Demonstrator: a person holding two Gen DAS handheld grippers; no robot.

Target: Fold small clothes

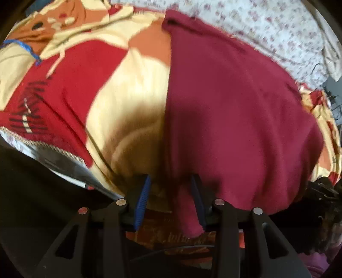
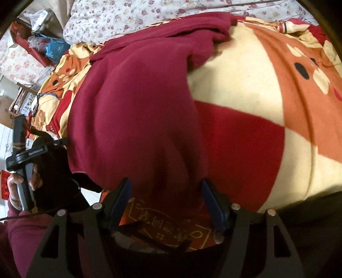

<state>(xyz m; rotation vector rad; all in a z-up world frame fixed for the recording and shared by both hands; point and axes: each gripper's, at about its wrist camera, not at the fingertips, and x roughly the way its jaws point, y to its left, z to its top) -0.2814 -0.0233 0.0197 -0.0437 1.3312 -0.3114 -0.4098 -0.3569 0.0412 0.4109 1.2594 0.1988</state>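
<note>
A maroon garment [image 1: 235, 119] lies spread on a red, cream and orange blanket [image 1: 132, 102]. Its near edge hangs over the bed's side. In the left wrist view my left gripper [image 1: 171, 192] straddles that hanging hem. The cloth rests by the right pad, and a gap shows at the left pad. In the right wrist view the garment [image 2: 136, 119] bulges in a thick fold that drops between the pads of my right gripper [image 2: 165, 192]. The jaws stand wide and neither pad visibly presses on the fold. The far part of the garment is bunched near the top.
A floral sheet [image 1: 267, 32] and floral pillow [image 2: 102, 19] lie beyond the blanket [image 2: 267, 89]. Plastic bags and boxes [image 2: 44, 42] crowd the far left. A hand [image 2: 15, 181] with a maroon sleeve holds the other gripper's handle. A red mat with gold characters [image 2: 171, 226] lies on the floor below.
</note>
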